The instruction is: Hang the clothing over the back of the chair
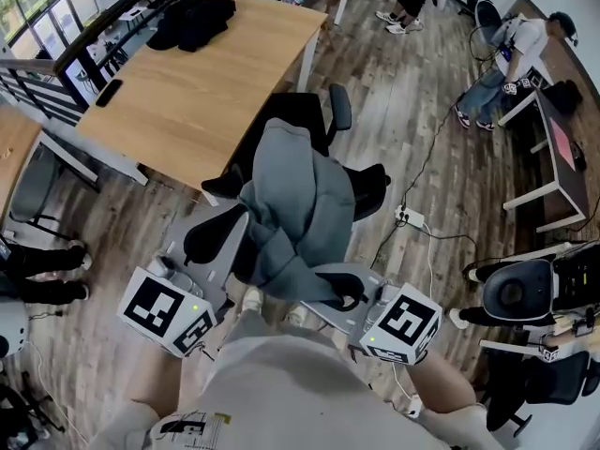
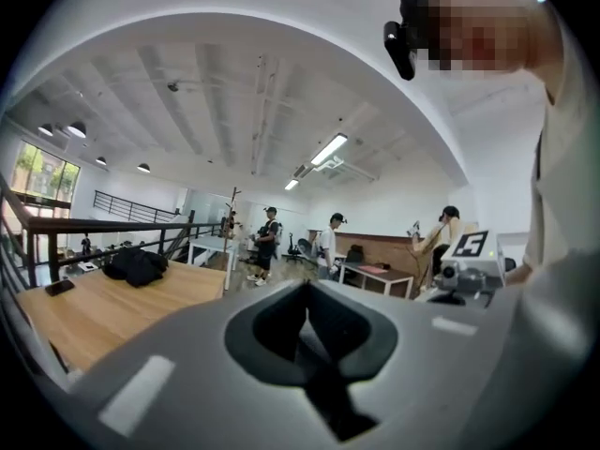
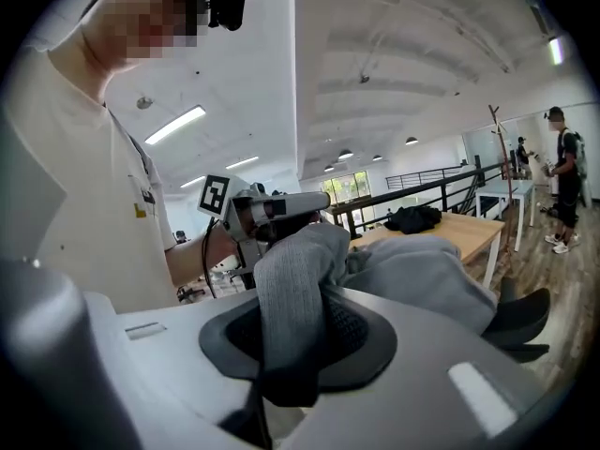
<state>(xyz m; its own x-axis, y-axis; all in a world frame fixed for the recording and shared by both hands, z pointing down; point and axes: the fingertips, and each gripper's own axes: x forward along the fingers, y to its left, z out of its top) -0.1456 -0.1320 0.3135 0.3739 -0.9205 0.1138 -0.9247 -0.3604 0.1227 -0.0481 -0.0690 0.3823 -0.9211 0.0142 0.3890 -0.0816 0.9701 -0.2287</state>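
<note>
We are holding the grey hoodie (image 1: 300,204) draped lengthwise down the office chair (image 1: 323,120) back.
Right gripper (image 3: 291,345) is pinching its fabric; left gripper (image 2: 314,331) is closed, empty.

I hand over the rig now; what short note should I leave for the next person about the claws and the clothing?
Left claw: empty, jaws together, beside the chair.
Right claw: shut on a fold of the gray hoodie.
Done: hoodie lies draped over the chair back.
To do: release the fold, perhaps tidy the hang, withdraw.
</note>
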